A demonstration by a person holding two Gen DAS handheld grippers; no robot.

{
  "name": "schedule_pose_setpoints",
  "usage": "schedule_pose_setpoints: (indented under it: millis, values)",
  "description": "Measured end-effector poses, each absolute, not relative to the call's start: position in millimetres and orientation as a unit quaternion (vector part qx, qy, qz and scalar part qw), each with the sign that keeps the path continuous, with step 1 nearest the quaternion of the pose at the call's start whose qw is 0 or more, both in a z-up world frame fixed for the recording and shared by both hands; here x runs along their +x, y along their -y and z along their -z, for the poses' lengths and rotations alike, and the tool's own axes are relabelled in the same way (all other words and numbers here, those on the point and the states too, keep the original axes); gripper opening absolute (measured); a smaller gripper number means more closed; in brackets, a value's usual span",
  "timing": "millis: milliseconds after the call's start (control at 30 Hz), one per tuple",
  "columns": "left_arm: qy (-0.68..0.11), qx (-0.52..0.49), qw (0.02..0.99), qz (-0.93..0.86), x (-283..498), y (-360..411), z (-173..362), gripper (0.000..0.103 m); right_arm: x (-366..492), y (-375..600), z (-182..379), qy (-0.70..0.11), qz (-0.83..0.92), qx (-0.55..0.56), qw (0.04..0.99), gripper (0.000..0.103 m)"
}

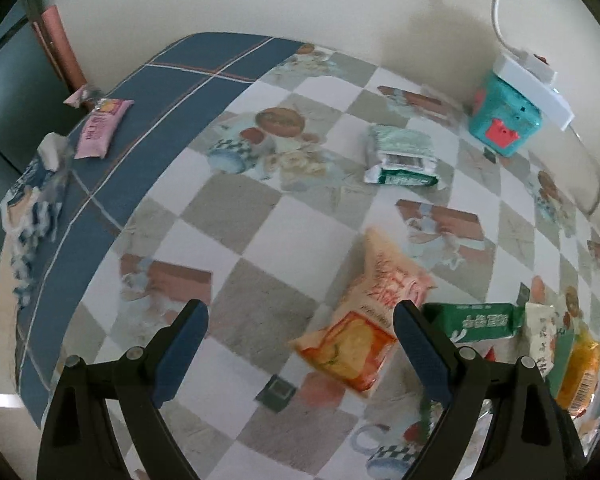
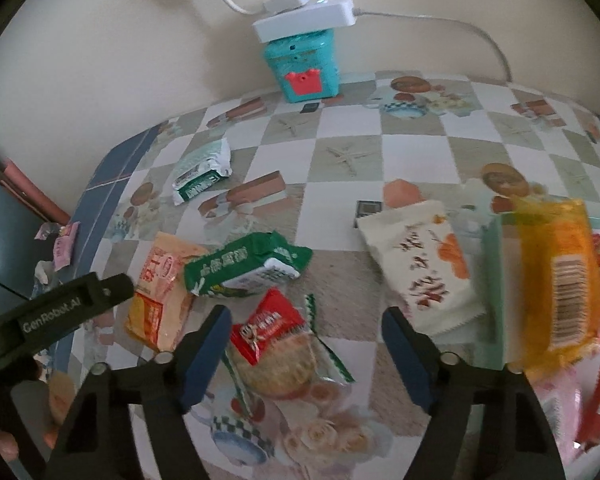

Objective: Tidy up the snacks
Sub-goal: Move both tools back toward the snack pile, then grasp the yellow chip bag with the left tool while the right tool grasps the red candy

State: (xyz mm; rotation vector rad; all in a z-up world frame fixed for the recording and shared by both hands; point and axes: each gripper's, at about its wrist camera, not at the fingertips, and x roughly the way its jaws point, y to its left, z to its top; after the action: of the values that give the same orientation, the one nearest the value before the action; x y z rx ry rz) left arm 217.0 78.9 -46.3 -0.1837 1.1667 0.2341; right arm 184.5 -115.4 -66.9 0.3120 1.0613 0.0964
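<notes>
The likeliest slip, as I judge it, is a bad pinch on the red cracker packet [image 2: 274, 330]: it lies between the fingers of the right gripper [image 2: 304, 354] but nearer the left finger, overlapping a clear packet of round biscuits [image 2: 278, 366], so closing could catch both wrappers or only a crinkly edge that slides out. The right gripper's fingers are partly open and grip nothing; they slant steeply down at the bench [image 2: 352, 152]. Just beyond the red packet lies the green packet [image 2: 246, 266], touching the orange bread packet [image 2: 162, 292] on its left; the white packet [image 2: 424, 268] lies off to the red packet's right, against a mint tray [image 2: 496, 280] holding a yellow packet [image 2: 556, 276]. The left gripper [image 1: 300, 356] is wide open and empty, angled down, its right finger overlapping the orange bread packet's edge and liable to nudge it.
</notes>
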Motion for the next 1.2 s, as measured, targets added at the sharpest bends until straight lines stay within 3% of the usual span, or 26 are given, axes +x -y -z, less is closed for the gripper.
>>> schedule_pose_setpoints:
  millis: [500,700,867,933,1000,1067,1100,1200]
  values:
    - [-0.547,-0.075,0.830,-0.078,222,-63,66,0.094,192,102,82,-0.511,-0.061,0.134,0.847,0.036]
    - [-0.545,-0.065,0.834,-0.065,222,-53,66,0.094,192,108,83,-0.509,-0.060,0.143,0.847,0.027]
    - [-0.549,-0.059,0.831,-0.065,223,-50,72,0.091,192,110,83,-0.510,-0.062,0.145,0.846,0.025]
    - [-0.552,-0.062,0.829,-0.063,223,-50,74,0.074,192,111,83,-0.510,-0.062,0.144,0.846,0.025]
    - [-0.552,-0.061,0.829,-0.063,223,-49,75,0.069,192,111,83,-0.510,-0.062,0.144,0.846,0.025]
    - [-0.552,-0.057,0.830,-0.059,223,-46,77,0.057,192,111,83,-0.510,-0.062,0.144,0.846,0.025]
    - [-0.553,-0.060,0.829,-0.057,222,-46,77,0.042,192,111,83,-0.510,-0.062,0.144,0.846,0.025]
    - [-0.552,-0.062,0.830,-0.057,222,-46,76,0.038,192,111,83,-0.510,-0.062,0.144,0.846,0.025]
